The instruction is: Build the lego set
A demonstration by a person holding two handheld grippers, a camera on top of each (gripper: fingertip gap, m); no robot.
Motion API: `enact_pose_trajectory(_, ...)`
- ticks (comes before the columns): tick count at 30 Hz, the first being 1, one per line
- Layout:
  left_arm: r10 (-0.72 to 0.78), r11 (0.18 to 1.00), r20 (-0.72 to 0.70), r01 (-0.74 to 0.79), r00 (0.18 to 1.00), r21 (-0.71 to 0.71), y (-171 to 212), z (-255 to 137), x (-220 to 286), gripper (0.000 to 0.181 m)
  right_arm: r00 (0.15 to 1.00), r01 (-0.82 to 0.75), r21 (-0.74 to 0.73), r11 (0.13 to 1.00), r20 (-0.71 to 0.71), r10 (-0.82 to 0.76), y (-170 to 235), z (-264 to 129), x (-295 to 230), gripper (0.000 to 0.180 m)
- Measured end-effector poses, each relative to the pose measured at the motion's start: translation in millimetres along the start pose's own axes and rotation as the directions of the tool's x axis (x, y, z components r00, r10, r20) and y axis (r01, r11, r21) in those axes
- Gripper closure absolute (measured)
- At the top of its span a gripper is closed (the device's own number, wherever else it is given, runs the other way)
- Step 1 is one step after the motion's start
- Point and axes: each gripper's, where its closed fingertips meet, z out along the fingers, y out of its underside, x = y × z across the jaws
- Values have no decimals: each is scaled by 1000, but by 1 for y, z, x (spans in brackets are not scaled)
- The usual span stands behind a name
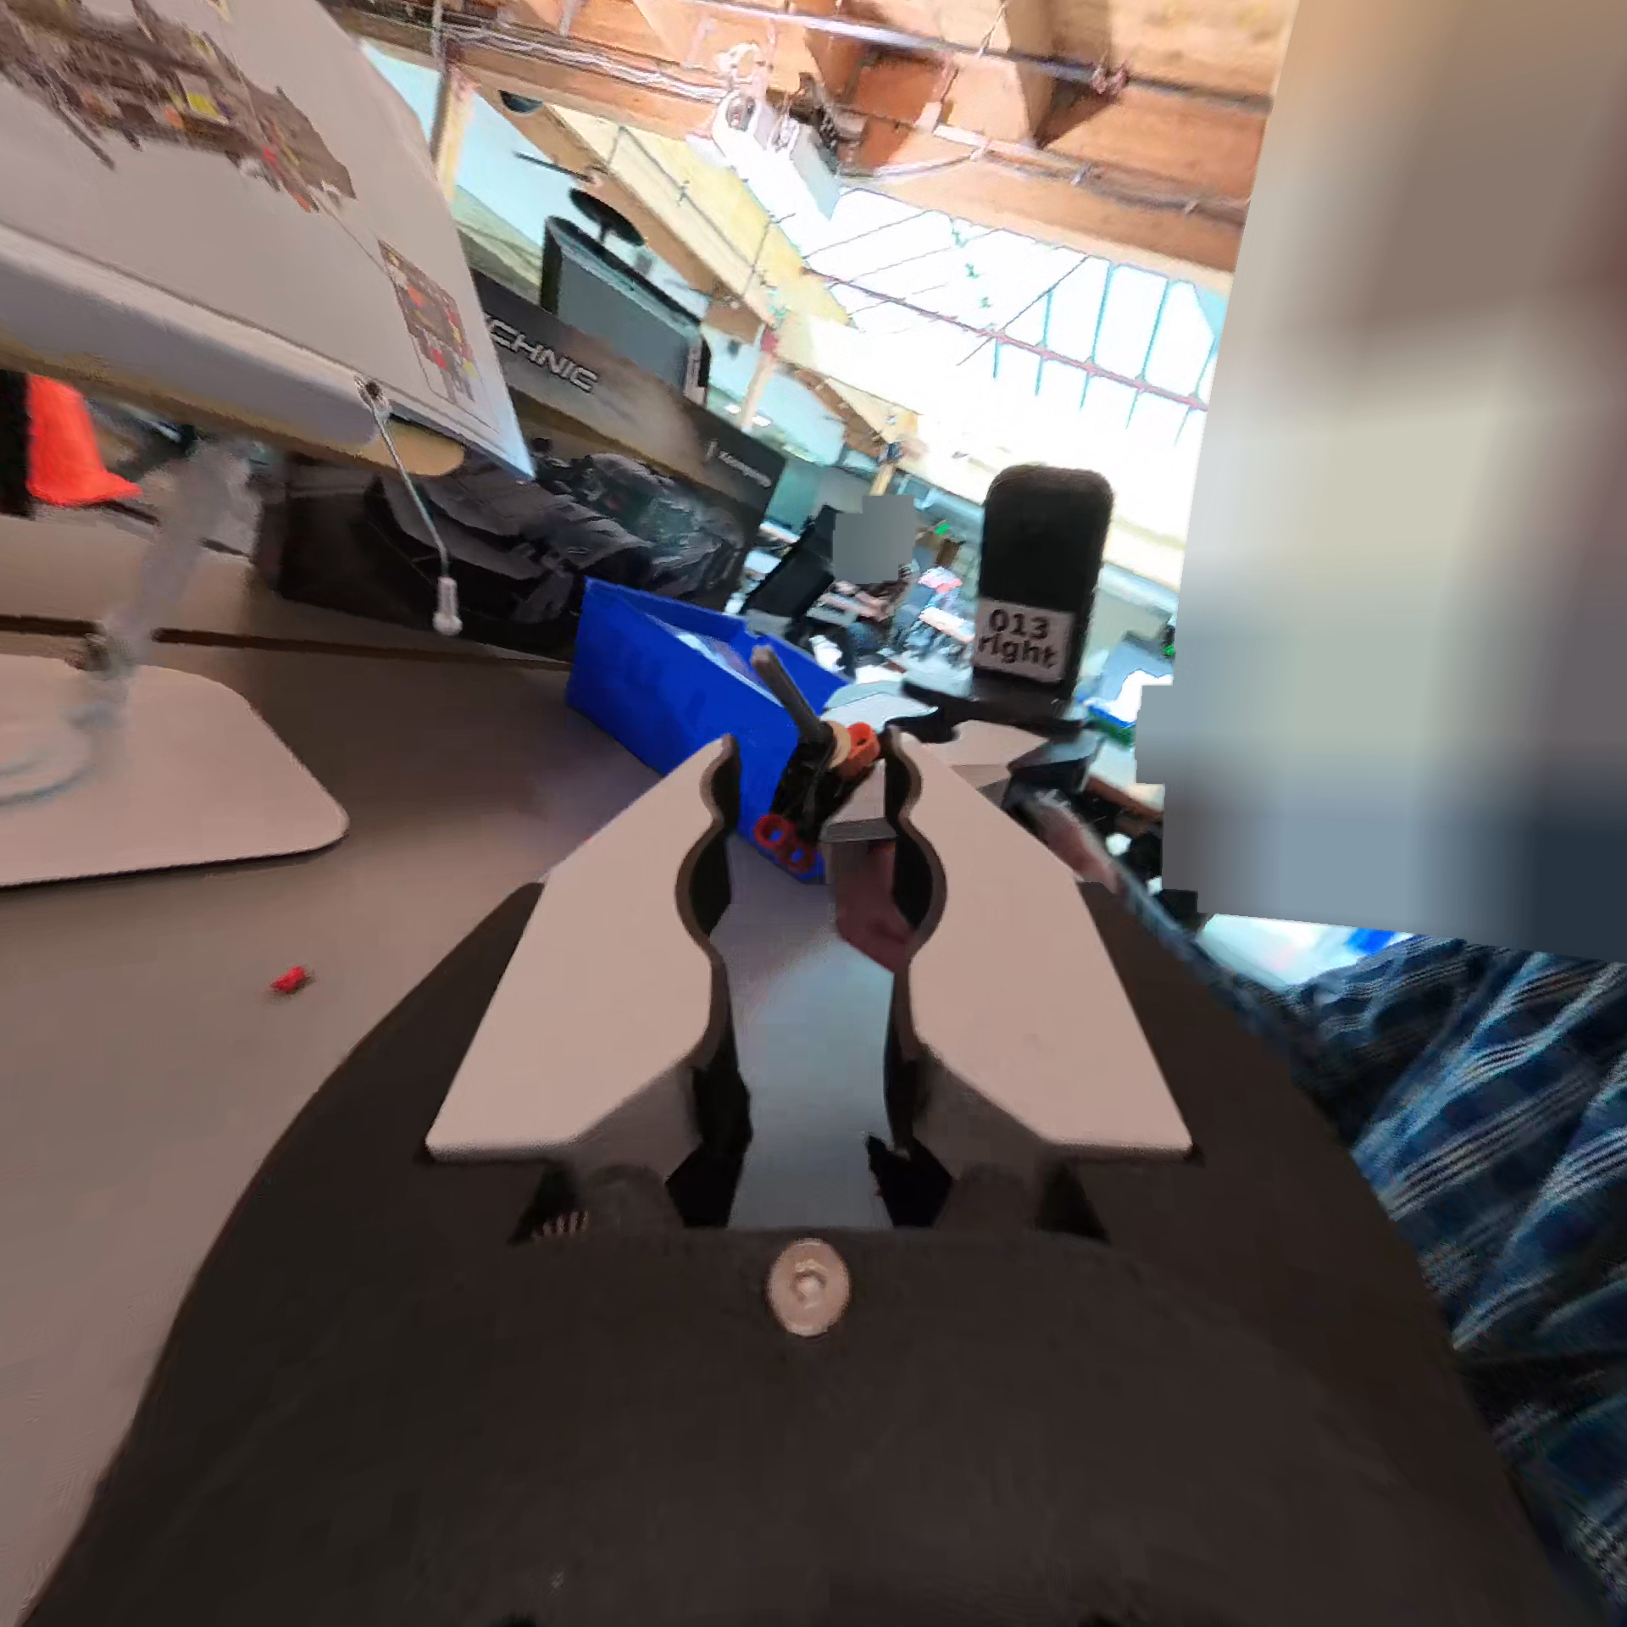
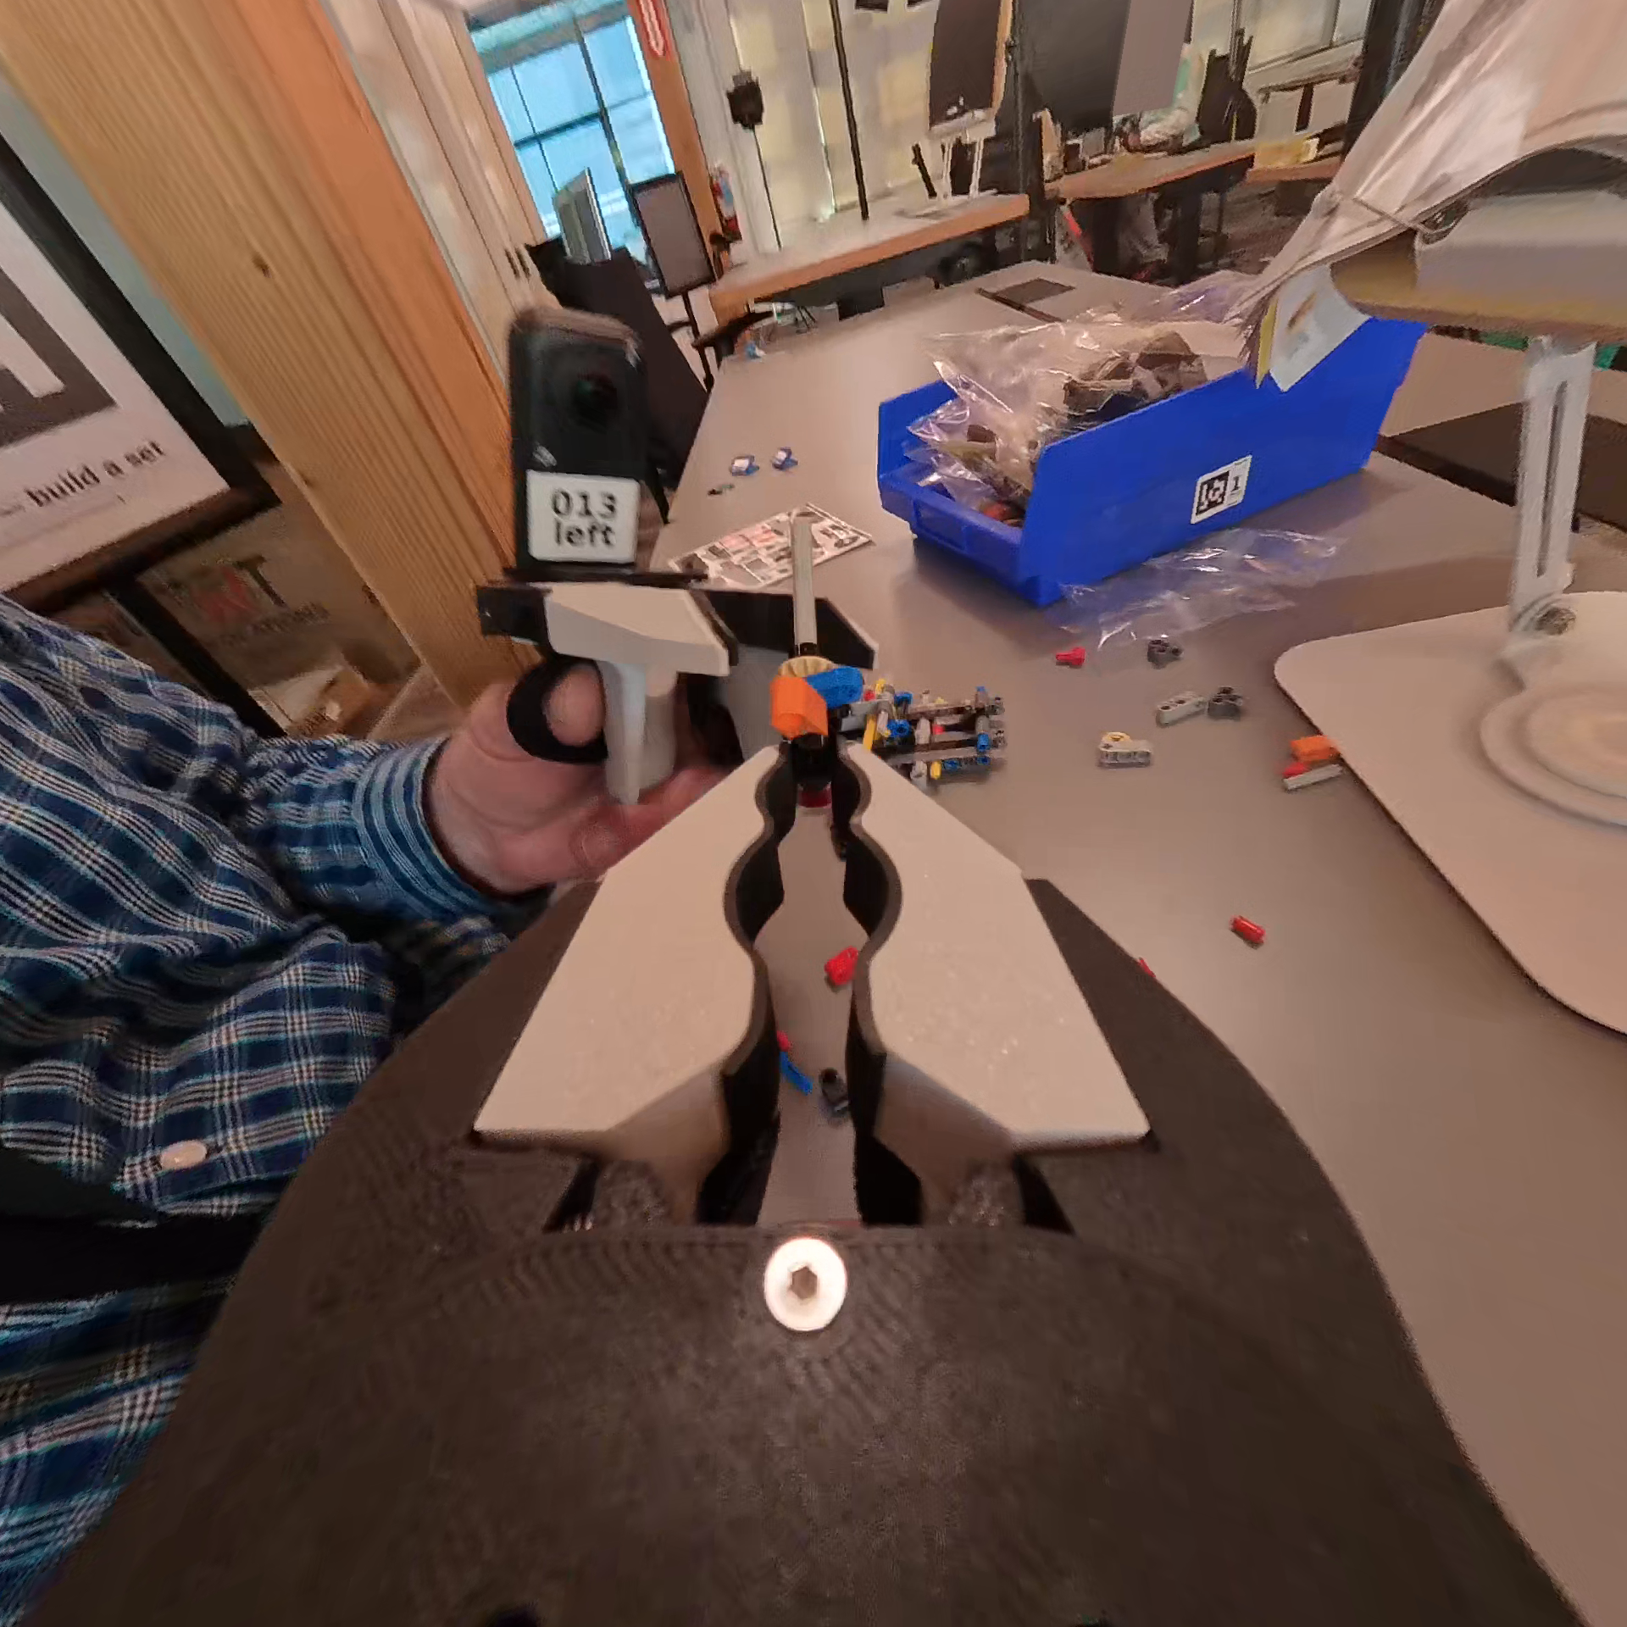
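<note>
A small lego assembly (image 2: pixel 806 704) of black, orange, blue and tan parts, with a grey axle (image 2: pixel 801 581) sticking up, is held in the air above the grey table (image 2: pixel 1144 880). My right gripper (image 2: pixel 812 759) is shut on its black lower part. In the left wrist view the same assembly (image 1: pixel 814 775) sits just beyond the tips of my left gripper (image 1: pixel 810 753), which is open with one finger to each side of it. A partly built lego frame (image 2: pixel 933 726) lies on the table behind the assembly.
A blue bin (image 2: pixel 1144 493) holds plastic bags of parts. An instruction booklet (image 1: pixel 220 220) sits on a white stand whose base (image 2: pixel 1453 748) is at the right. Loose pieces (image 2: pixel 1180 704) and a sticker sheet (image 2: pixel 775 546) lie on the table. A plaid sleeve (image 2: pixel 220 880) is at the left. Less than 4 cm separates the two grippers' tips.
</note>
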Motion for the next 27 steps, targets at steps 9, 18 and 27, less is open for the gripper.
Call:
enact_pose_trajectory(9, 765, 619, 139, -658, 629, -428, -8, -9, -1, 139, 944, 272, -228, 935, -125, -305, 16, -7, 10, 175)
enact_pose_trajectory(18, 829, 287, -191, -693, 526, -661, 32, -8, -7, 167, 889, 399, -314, 861, -97, -448, 22, -5, 3, 175)
enact_pose_trajectory(27, 671, 544, -113, -591, 733, -596, 29, -6, -1, 173, 938, 326, -205, 923, -51, -342, 14, -10, -2, 175)
